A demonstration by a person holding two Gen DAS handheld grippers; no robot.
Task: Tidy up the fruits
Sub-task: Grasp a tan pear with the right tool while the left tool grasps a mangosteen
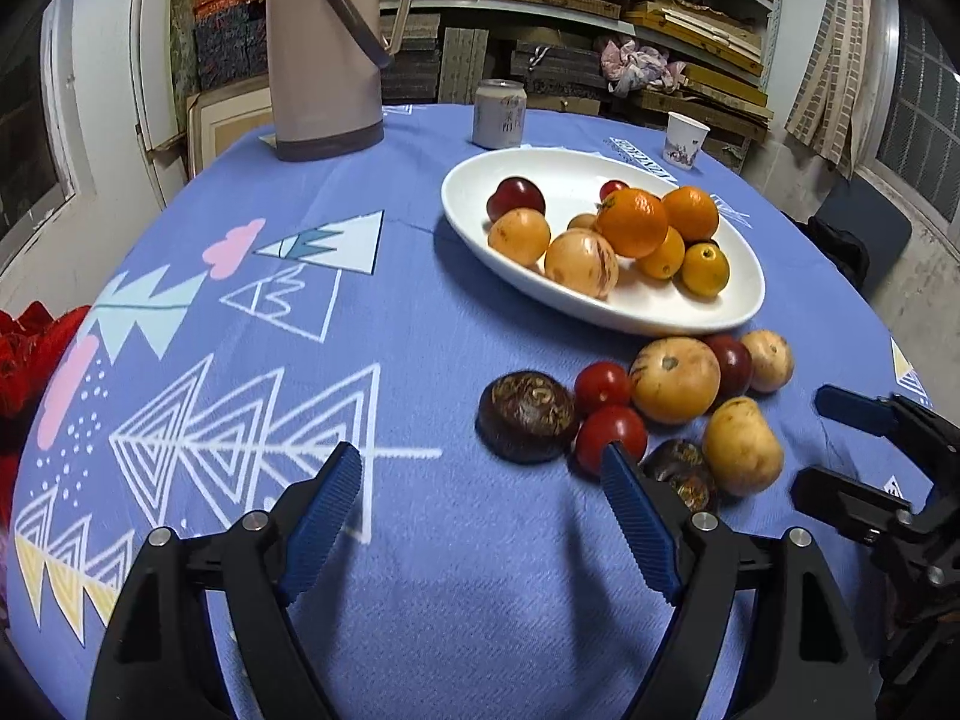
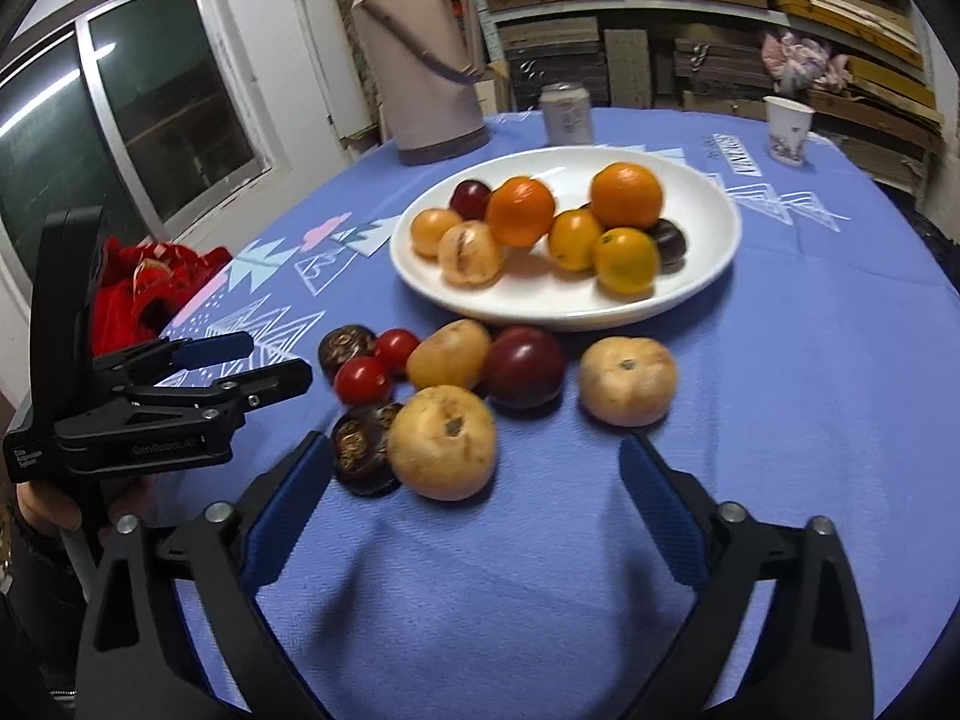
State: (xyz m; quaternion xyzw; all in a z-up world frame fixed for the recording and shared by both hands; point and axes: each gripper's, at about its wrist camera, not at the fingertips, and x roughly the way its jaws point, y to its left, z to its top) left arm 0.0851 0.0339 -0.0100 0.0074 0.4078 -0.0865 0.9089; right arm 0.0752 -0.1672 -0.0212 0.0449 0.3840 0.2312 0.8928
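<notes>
A white oval plate [image 1: 480,177] [image 2: 708,192] holds oranges [image 1: 633,222] [image 2: 627,195], tan fruits and dark plums. Several loose fruits lie on the blue cloth in front of it: two red tomatoes [image 1: 609,429] [image 2: 363,379], tan round fruits [image 1: 675,379] [image 2: 443,441], dark brown fruits [image 1: 527,415] [image 2: 363,447] and a dark plum [image 2: 523,365]. My left gripper [image 1: 483,474] is open and empty, just short of the tomatoes. My right gripper [image 2: 477,465] is open and empty, just short of a tan fruit. Each gripper shows at the edge of the other's view.
A tall beige thermos [image 1: 324,48] [image 2: 429,54], a drink can [image 1: 499,114] [image 2: 567,114] and a paper cup [image 1: 684,139] [image 2: 787,129] stand behind the plate. A red bundle [image 2: 147,294] lies at the table's left edge. Shelves of boxes fill the back.
</notes>
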